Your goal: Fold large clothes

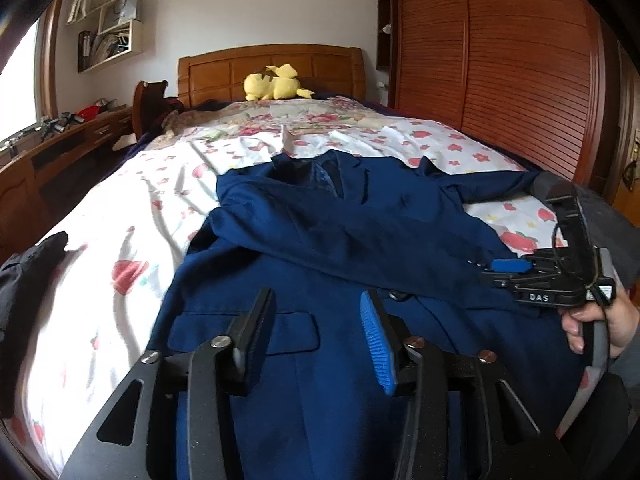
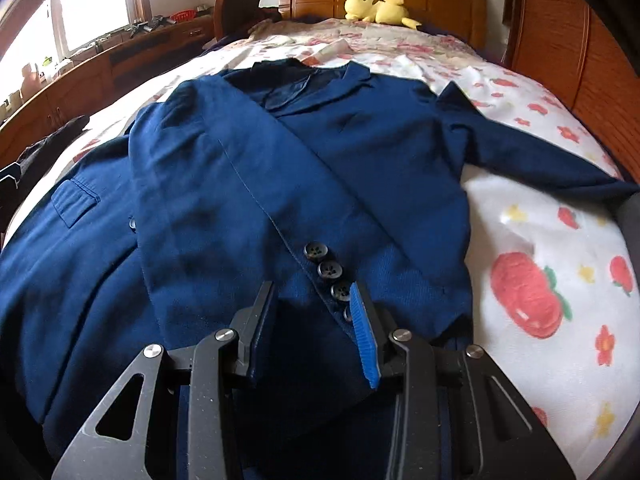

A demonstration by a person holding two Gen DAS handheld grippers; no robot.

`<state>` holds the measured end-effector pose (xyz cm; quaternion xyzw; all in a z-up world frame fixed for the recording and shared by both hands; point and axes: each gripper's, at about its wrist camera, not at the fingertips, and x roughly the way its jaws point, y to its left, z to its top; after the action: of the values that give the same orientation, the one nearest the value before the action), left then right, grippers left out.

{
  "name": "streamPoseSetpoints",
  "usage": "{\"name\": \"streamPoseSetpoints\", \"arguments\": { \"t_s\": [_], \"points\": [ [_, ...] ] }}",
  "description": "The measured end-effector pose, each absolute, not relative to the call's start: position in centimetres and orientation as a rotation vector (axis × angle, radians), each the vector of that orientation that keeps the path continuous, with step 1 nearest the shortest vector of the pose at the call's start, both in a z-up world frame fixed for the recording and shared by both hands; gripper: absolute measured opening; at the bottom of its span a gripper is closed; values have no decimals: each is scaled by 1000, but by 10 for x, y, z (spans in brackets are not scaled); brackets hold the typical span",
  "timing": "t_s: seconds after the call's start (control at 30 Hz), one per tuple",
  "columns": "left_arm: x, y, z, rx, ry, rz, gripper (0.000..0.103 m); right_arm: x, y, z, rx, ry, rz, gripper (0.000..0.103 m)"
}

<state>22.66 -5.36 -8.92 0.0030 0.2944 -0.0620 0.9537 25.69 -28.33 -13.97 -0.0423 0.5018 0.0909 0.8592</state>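
While one sleeve (image 2: 224, 184) already lies folded across the navy suit jacket (image 2: 360, 152) on the bed (image 2: 532, 240), the other sleeve (image 2: 532, 152) remains outstretched; both hand-held grippers, left (image 1: 316, 332) and right (image 2: 312, 328), stand apart, empty.

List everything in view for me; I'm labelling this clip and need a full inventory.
blazer: one, navy blue, spread on the bed; one sleeve folded across the front, the other sleeve stretched out sideways
cuff buttons: four showing, dark, on the folded sleeve's end
bedsheet: one, white with red fruit print, under the blazer
plush toy: one, yellow, by the headboard
headboard: one, brown wood, far end of the bed
wardrobe: one, reddish wood, slatted, beside the bed
dark garment: one, blackish, at the bed's edge
left tongs: black and blue, open, above the blazer's front
right tongs: black and blue, open, over the folded cuff
hand: one, gripping the right tongs' handle
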Motion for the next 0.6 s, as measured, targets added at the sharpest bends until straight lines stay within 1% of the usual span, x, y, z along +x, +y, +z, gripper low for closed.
{"name": "streamPoseSetpoints", "arguments": {
  "t_s": [0.2,0.6],
  "points": [
    [231,-60,-87,-10,616,-154,65,251,-276,-141,-142,1016,169,38],
    [239,-76,-65,90,578,-129,65,251,-282,-142,-111,1008,184,38]
  ]
}}
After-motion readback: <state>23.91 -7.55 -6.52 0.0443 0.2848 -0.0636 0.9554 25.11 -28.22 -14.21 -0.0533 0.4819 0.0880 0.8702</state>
